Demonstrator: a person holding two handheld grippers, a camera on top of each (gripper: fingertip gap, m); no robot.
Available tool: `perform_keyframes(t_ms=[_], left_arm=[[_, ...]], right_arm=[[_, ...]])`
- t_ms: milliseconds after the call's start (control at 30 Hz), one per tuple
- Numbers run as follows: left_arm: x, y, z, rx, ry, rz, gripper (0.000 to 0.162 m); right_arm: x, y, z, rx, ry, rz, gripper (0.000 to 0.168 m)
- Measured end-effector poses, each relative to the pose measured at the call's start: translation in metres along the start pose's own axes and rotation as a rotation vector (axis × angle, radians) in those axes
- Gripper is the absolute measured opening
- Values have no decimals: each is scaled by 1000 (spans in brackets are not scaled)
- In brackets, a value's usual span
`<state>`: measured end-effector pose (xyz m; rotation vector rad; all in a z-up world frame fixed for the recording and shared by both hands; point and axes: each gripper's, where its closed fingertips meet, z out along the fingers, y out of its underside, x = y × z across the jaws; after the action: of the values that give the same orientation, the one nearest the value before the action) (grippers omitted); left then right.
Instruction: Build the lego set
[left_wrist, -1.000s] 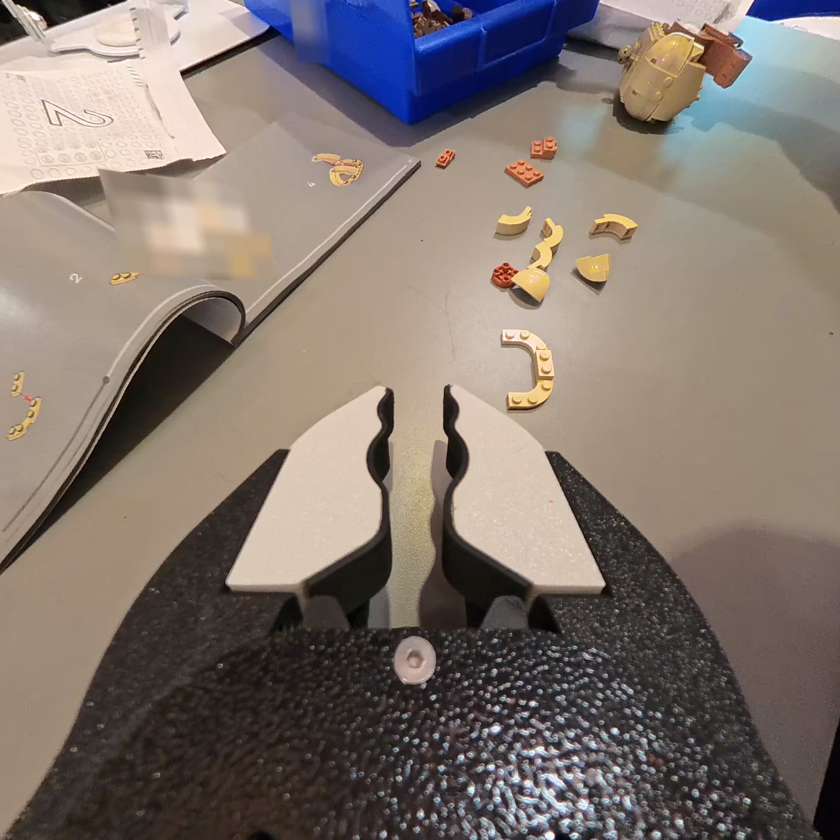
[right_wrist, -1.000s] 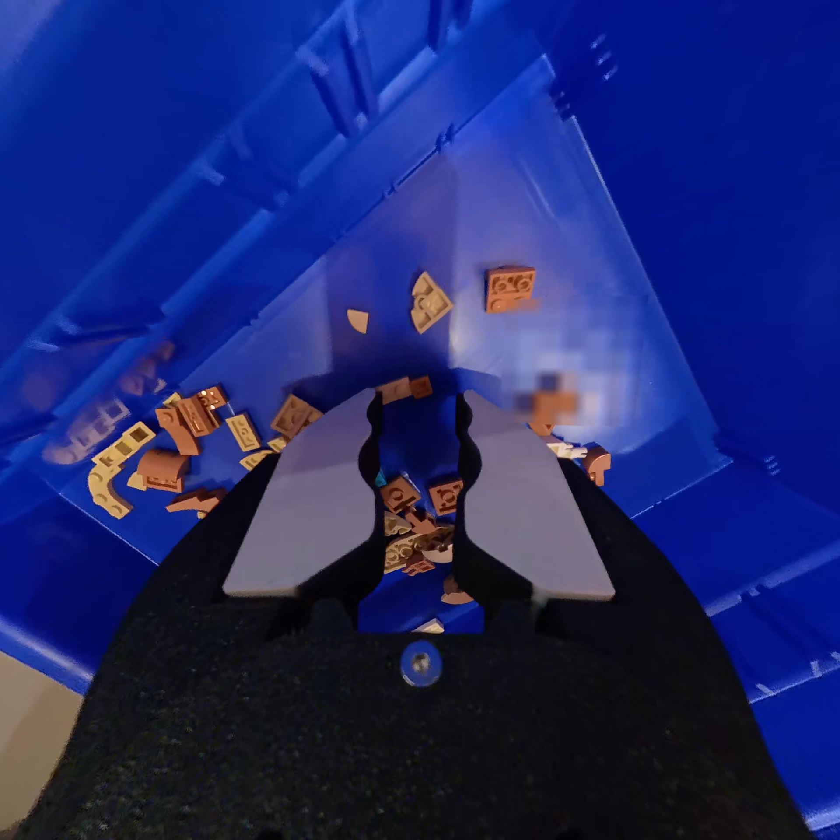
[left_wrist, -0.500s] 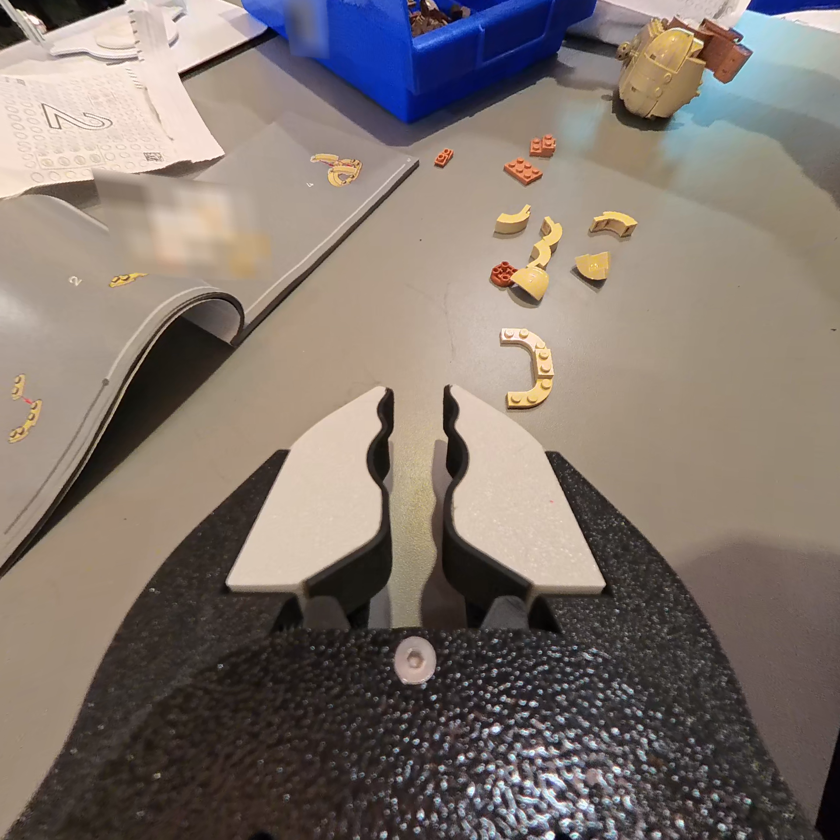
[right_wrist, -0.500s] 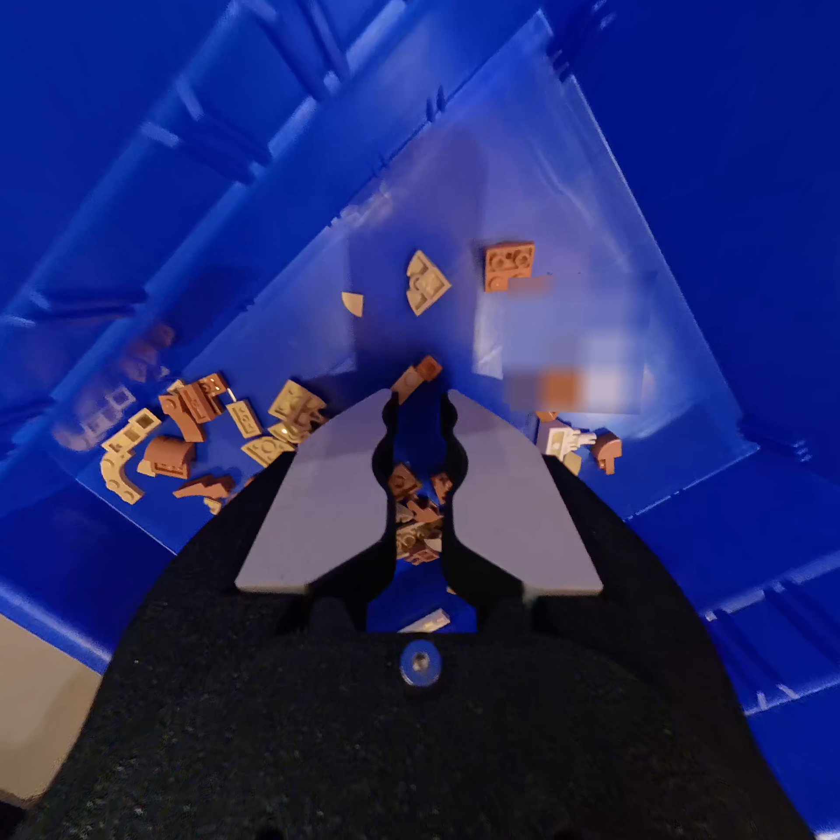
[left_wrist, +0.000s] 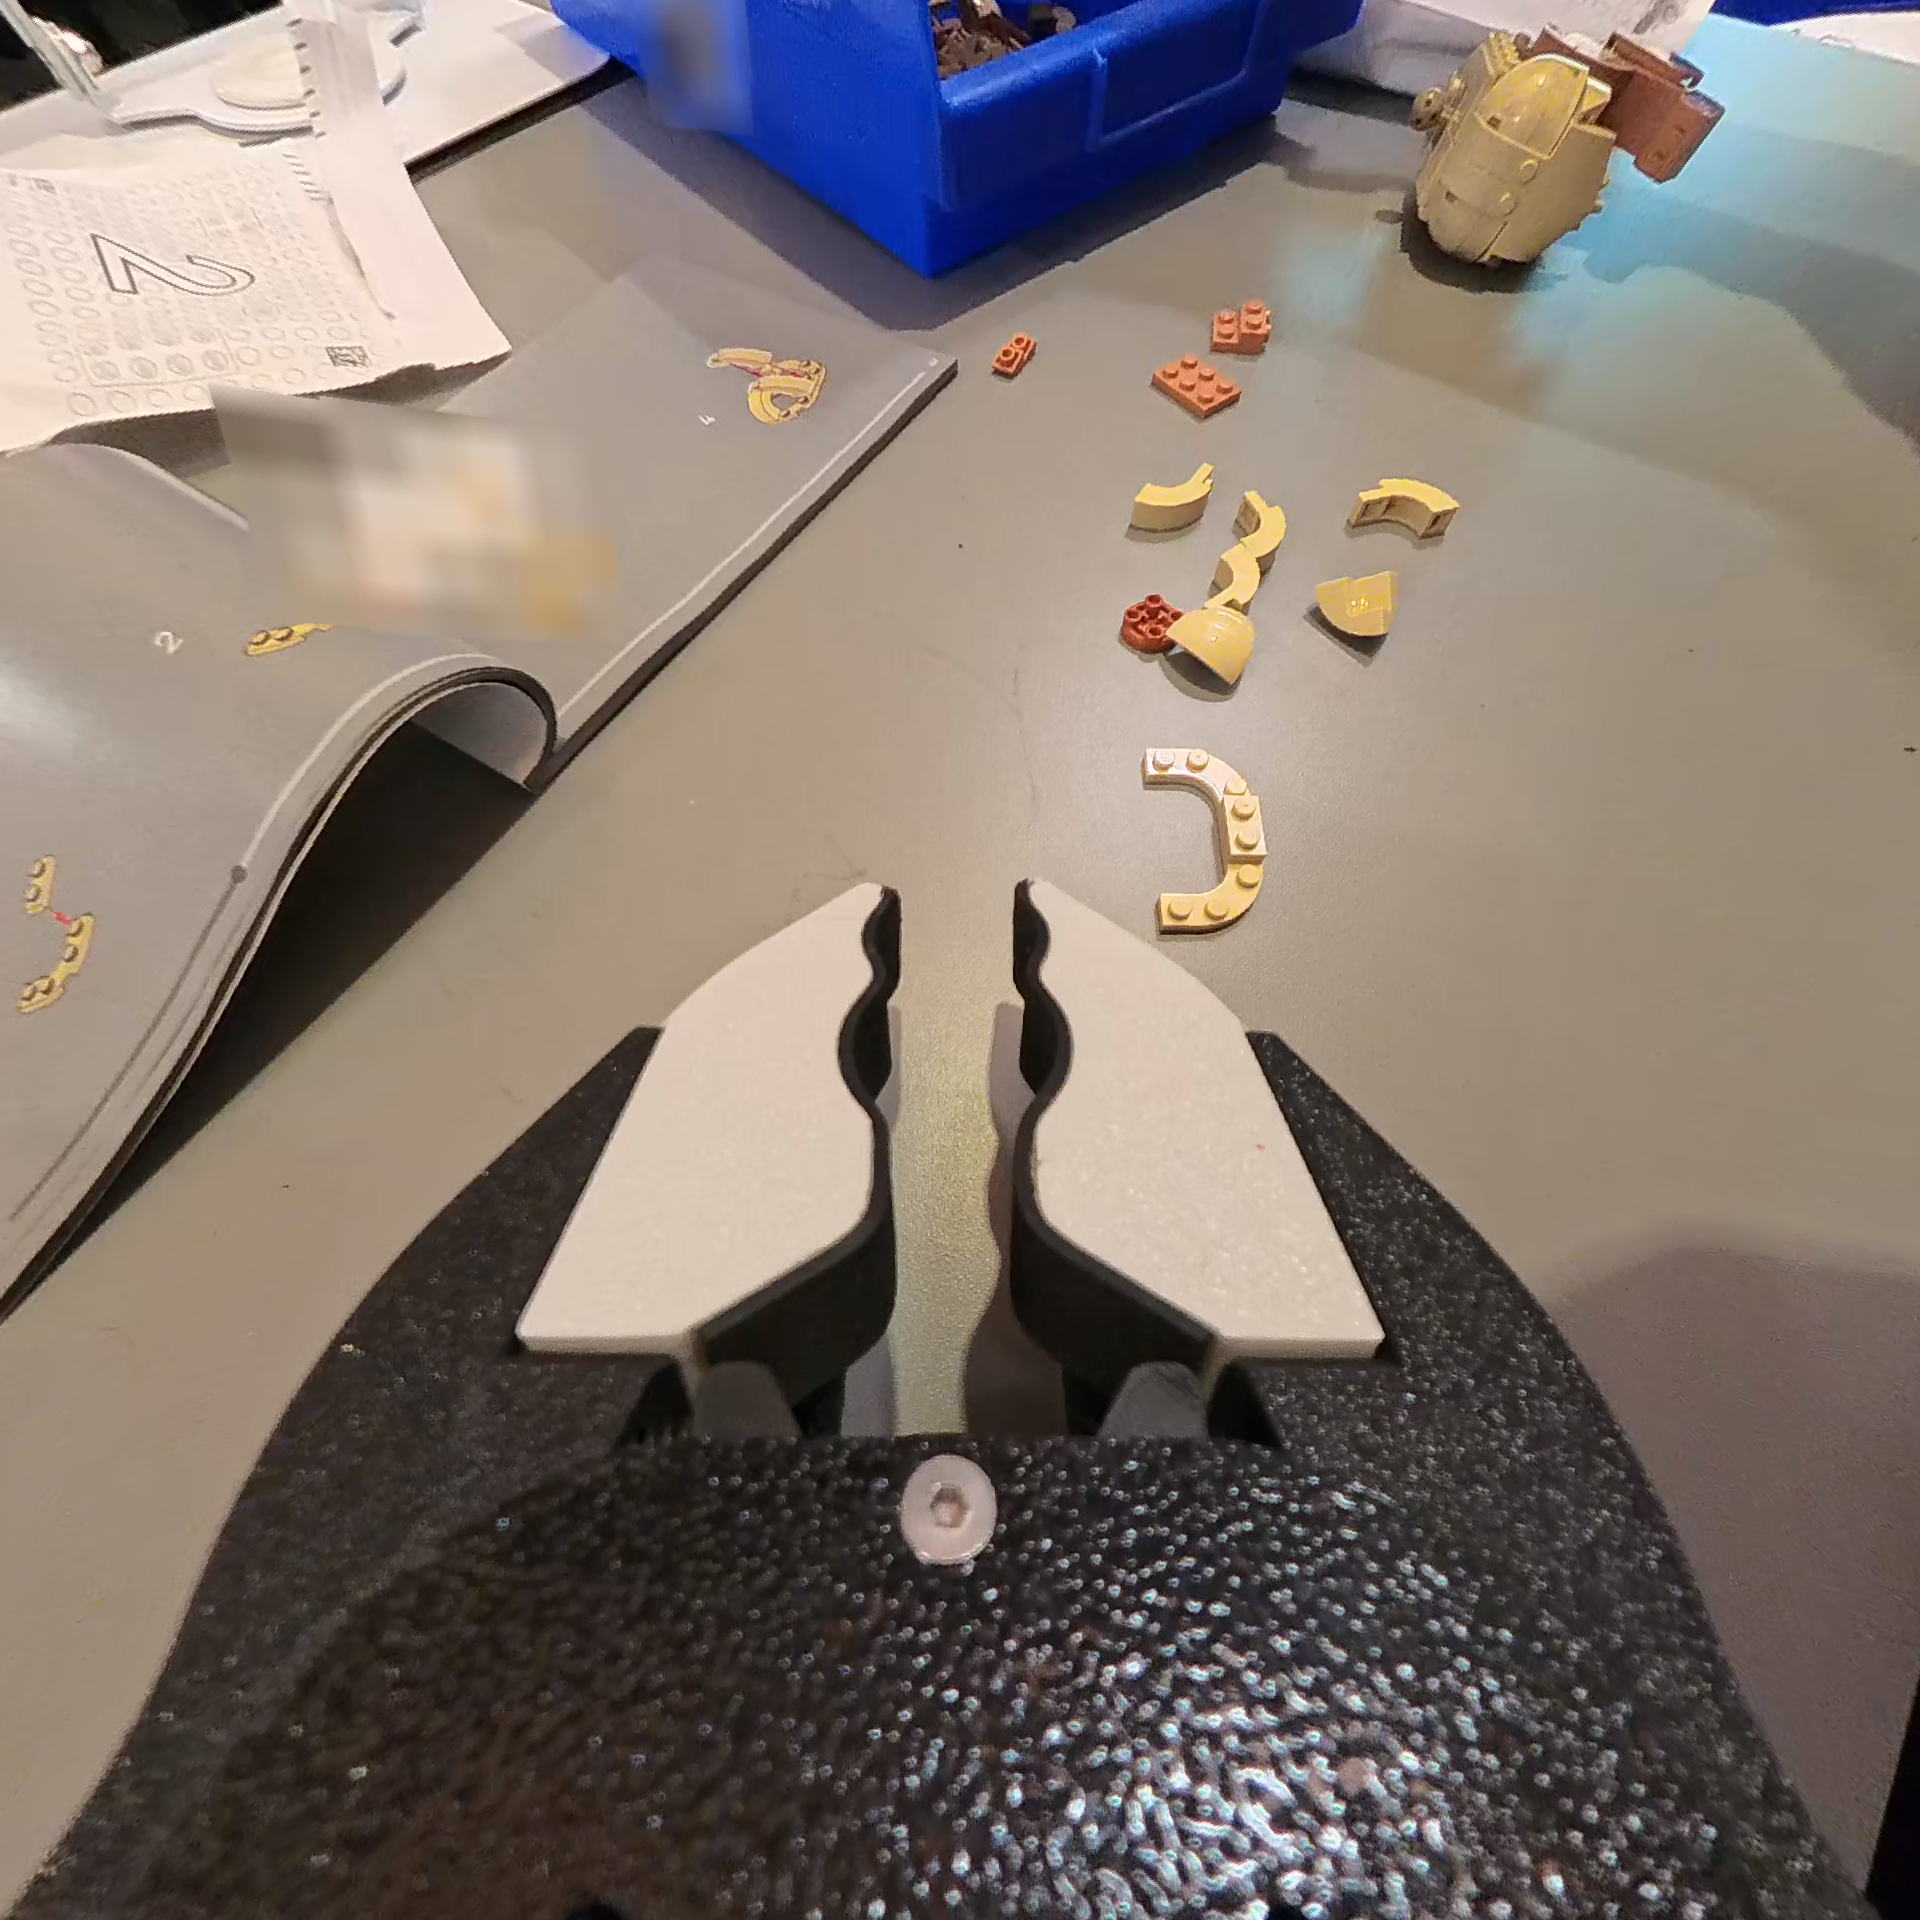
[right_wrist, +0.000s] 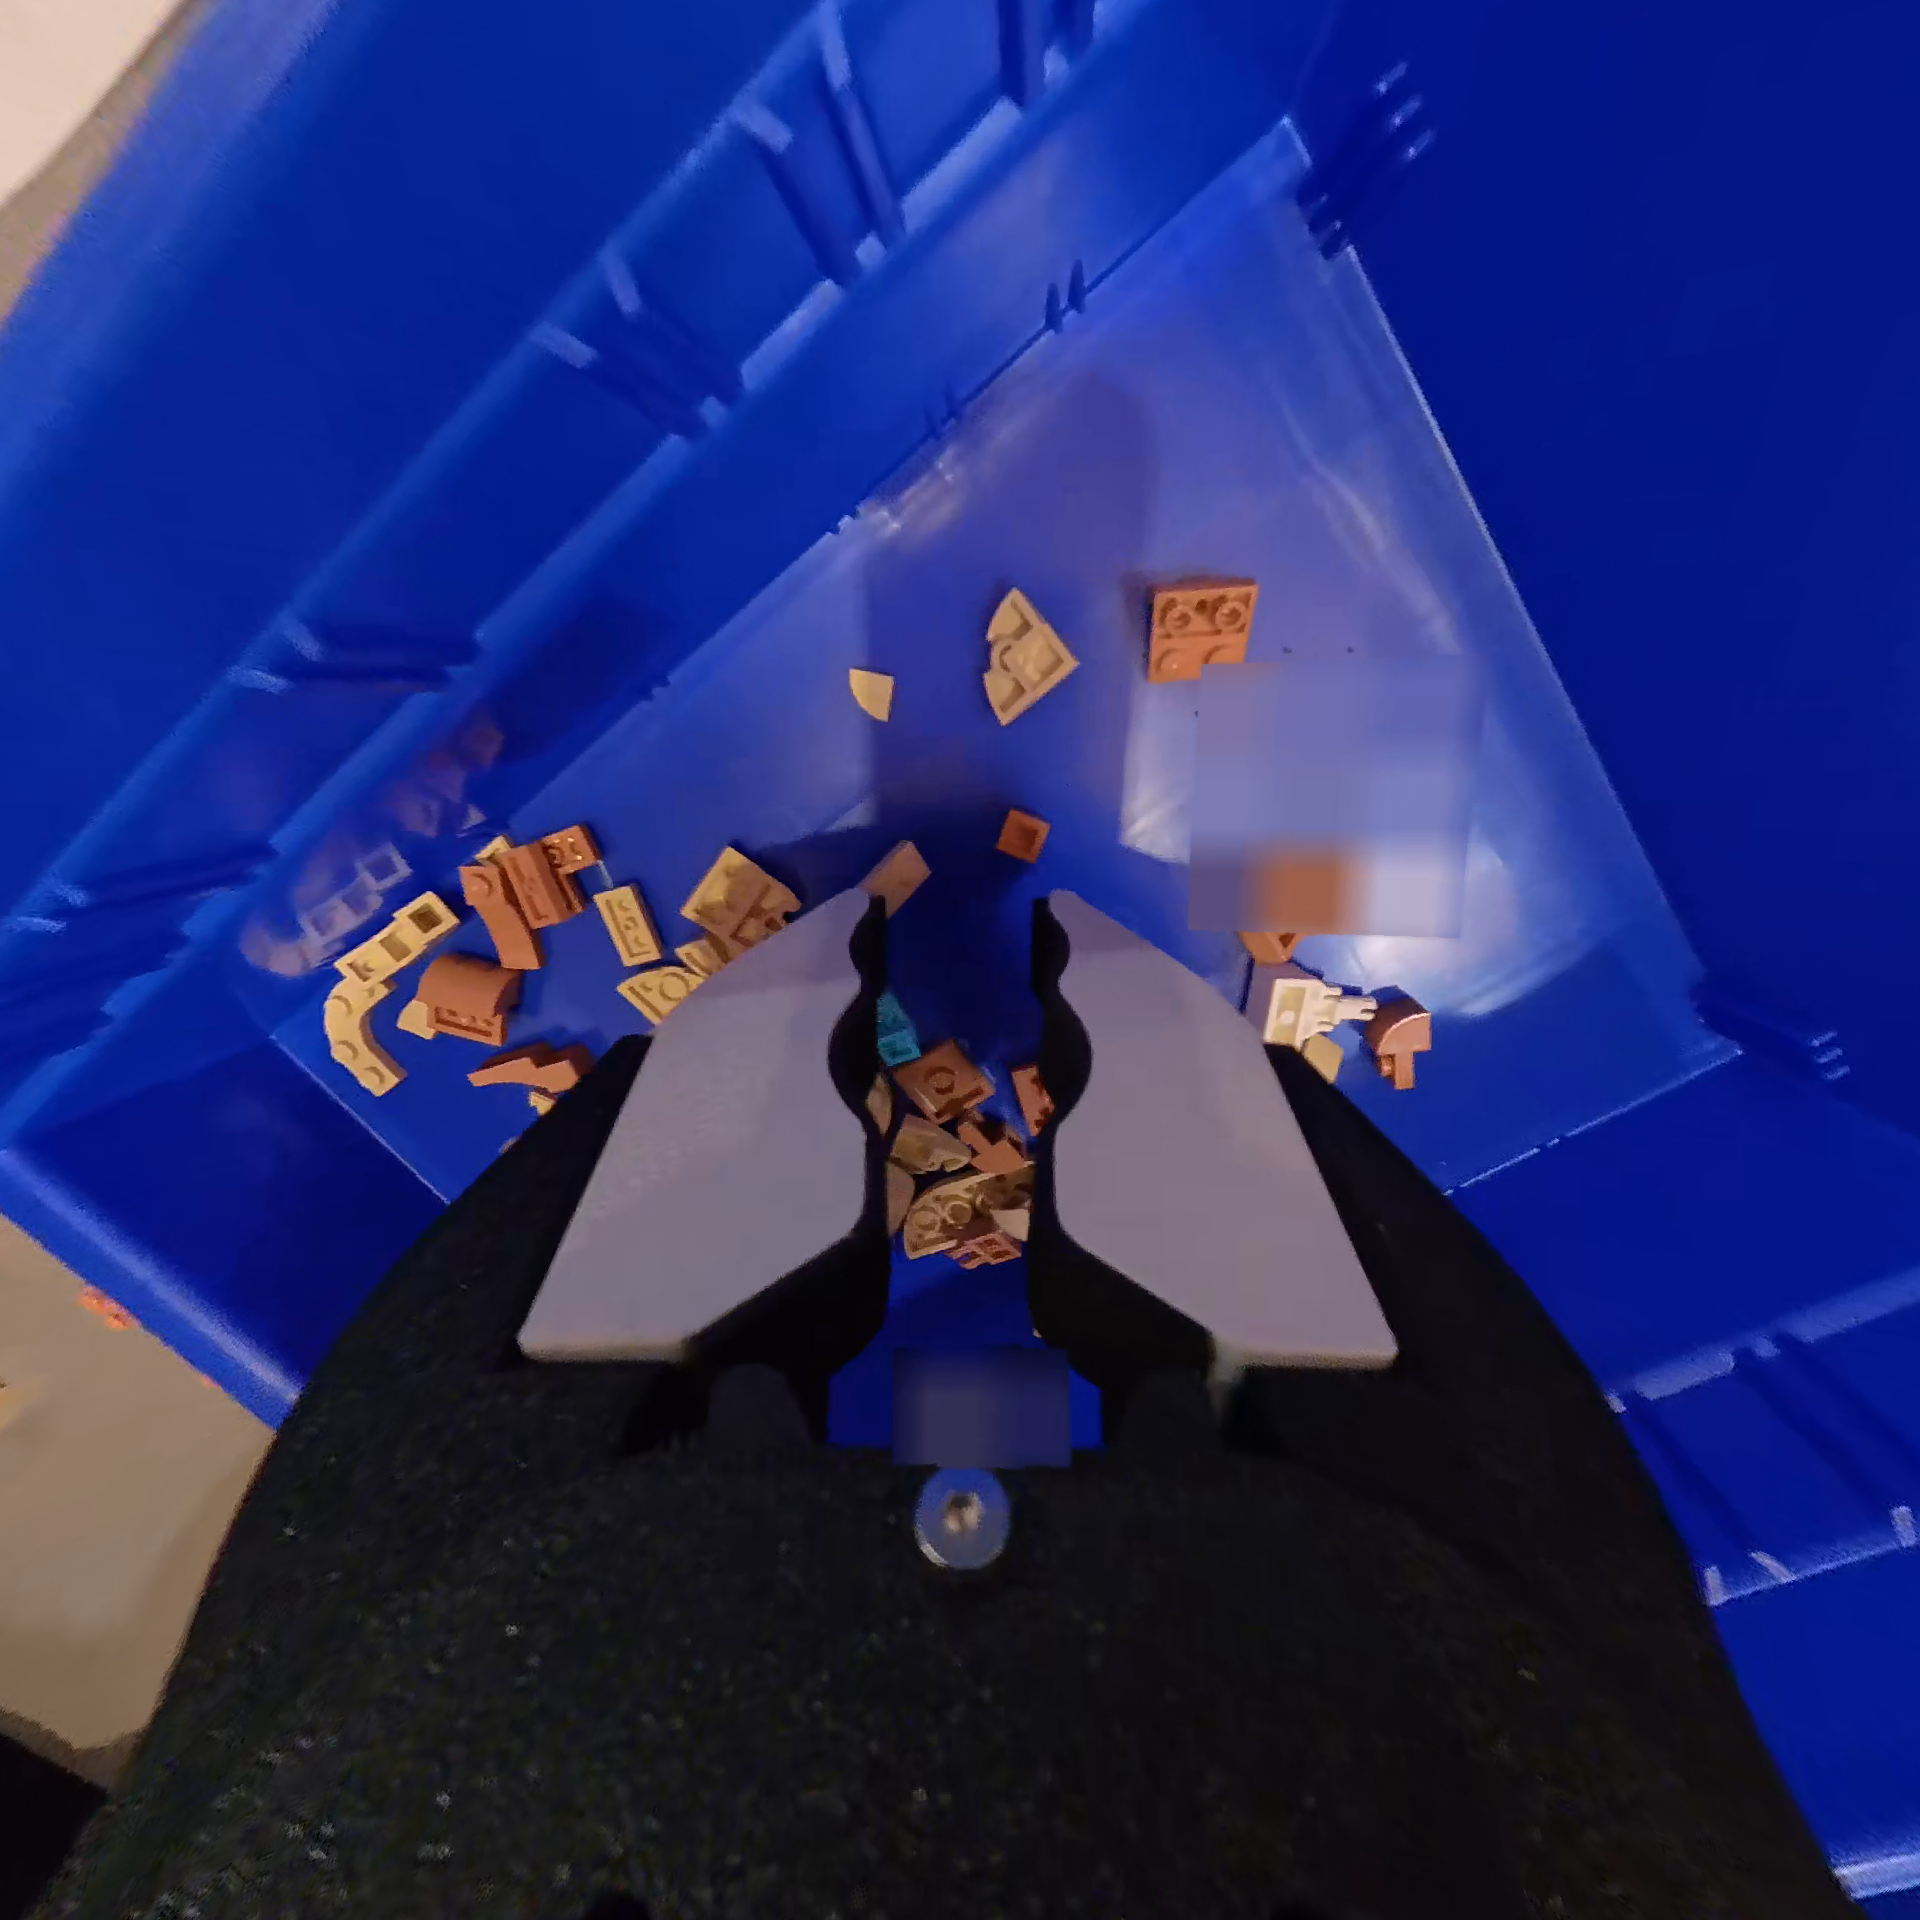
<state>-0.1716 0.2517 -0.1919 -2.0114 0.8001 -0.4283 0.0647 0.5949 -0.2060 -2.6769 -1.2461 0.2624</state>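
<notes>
Two tools, both empty and parted: left tool (left_wrist: 956, 904) lies low over the grey tabletop (left_wrist: 1558, 1039); right tool (right_wrist: 956, 914) points into the blue plastic bin (right_wrist: 623, 416) above loose tan and brown bricks (right_wrist: 956, 1153).

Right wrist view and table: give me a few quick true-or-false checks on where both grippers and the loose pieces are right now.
1. The right gripper is inside the blue bin, over loose bricks. True.
2. The right gripper is clamped on a brick. False: its jaws stand apart with nothing gripped between them.
3. The left gripper holds the tan arch plate. False: the plate lies on the grey table, just right of its tips, and the gripper is open and empty.
4. A partly built tan model sits beside the bin on the table. True.
5. The instruction booklet is closed. False: it lies open.
</notes>
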Motion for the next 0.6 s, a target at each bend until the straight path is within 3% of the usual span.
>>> perform_keyframes(t_ms=[300,500,600], left_arm=[[0,0,0,0,-1,3,20],[-1,0,0,3,-19,9,20],[-2,-2,-2,20,-30,17,20]], right_arm=[[-41,15,-42,116,-89,-68,28],[-144,56,-98,307,-116,-263,27],[-208,87,-107,387,-127,-369,25]])
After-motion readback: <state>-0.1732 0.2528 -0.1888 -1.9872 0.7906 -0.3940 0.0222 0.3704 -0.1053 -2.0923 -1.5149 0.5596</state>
